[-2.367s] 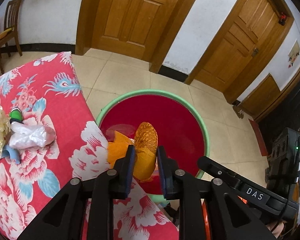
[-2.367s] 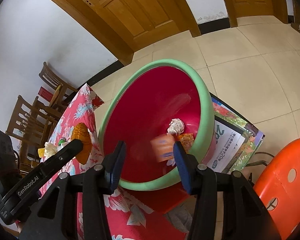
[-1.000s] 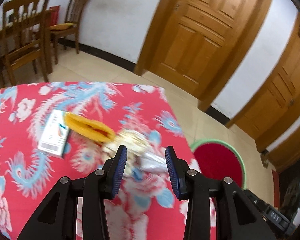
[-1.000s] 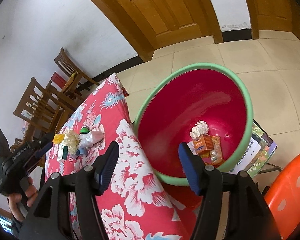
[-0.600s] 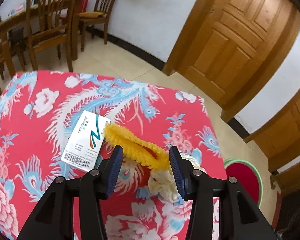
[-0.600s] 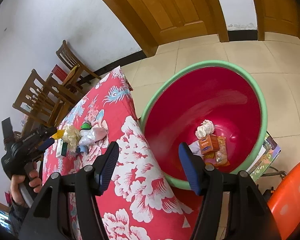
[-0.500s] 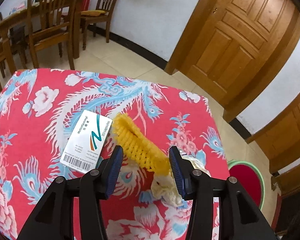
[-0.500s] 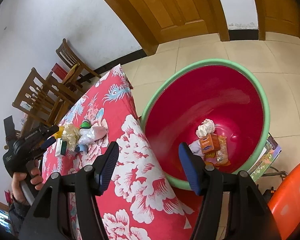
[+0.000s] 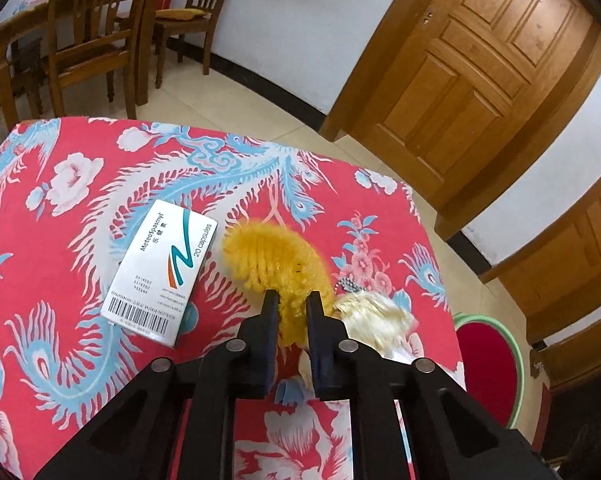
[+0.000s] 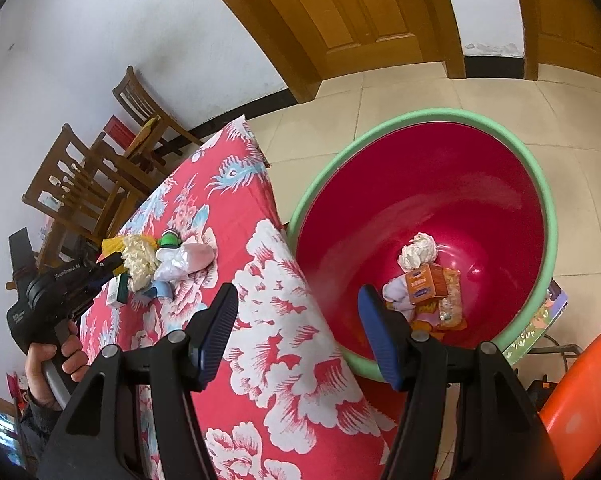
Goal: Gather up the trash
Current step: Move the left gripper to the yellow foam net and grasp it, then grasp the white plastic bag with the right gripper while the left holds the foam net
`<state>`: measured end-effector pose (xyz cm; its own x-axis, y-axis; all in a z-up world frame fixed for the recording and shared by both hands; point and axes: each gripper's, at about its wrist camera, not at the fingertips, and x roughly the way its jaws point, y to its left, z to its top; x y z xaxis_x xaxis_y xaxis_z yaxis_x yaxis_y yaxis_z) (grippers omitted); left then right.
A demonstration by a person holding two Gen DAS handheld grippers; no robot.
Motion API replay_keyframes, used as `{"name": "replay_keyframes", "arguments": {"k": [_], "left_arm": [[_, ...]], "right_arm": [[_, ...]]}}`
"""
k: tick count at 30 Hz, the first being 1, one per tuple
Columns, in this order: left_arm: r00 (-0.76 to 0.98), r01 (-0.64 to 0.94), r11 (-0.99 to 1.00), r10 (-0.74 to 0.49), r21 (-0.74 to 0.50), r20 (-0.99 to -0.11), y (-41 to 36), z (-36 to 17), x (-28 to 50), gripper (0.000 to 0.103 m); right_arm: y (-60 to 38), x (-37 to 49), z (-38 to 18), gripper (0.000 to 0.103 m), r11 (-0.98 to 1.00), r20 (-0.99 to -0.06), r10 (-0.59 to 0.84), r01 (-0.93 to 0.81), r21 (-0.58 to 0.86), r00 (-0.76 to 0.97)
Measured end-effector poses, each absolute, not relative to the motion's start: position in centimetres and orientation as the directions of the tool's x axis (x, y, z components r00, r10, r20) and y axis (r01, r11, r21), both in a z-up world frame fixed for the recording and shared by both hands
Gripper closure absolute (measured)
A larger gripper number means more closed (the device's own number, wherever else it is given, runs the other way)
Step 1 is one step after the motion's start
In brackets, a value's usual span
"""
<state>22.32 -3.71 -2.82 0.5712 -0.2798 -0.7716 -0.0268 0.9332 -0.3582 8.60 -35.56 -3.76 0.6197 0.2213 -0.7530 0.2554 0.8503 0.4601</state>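
Observation:
On the red flowered tablecloth point(image 9: 80, 184) lies a yellow foam net point(image 9: 272, 256), and my left gripper point(image 9: 292, 300) is shut on its near end. A white medicine box point(image 9: 162, 272) lies just left of it, a cream foam net point(image 9: 376, 316) just right. In the right wrist view the left gripper point(image 10: 112, 266) sits at the same pile, beside a crumpled plastic bag point(image 10: 188, 258) and a green cap point(image 10: 168, 238). My right gripper point(image 10: 296, 296) hangs open and empty over the table edge, next to the red basin point(image 10: 420, 118), which holds a tissue ball point(image 10: 418, 250) and an orange box point(image 10: 426, 284).
The basin stands on the tiled floor beyond the table's right edge point(image 9: 516, 356). An orange stool point(image 10: 580, 392) is at the lower right. Wooden chairs point(image 9: 88, 40) stand behind the table, wooden doors point(image 9: 480, 60) along the wall. A hand point(image 10: 56, 356) holds the left gripper's grip.
The left gripper came down onto the yellow foam net and its jaws closed on it. The right gripper stayed open and shifted only slightly.

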Motion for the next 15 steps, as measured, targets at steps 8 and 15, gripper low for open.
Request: {"name": "replay_keyframes", "arguments": {"k": [8,15], "left_arm": [[0.636,0.012,0.942,-0.266,-0.335,-0.724,-3.2,-0.7,19.8,0.091],[0.678,0.011,0.939,-0.260,-0.345,-0.687,-1.7,0.7,17.5,0.091]], "right_arm": [[-33.8,9.6,-3.2,0.038,0.872,-0.752,0.226,0.215,0.439,0.620],[-31.7,11.0,-2.7,0.038,0.889,-0.752,0.241,0.170,0.424,0.613]]}}
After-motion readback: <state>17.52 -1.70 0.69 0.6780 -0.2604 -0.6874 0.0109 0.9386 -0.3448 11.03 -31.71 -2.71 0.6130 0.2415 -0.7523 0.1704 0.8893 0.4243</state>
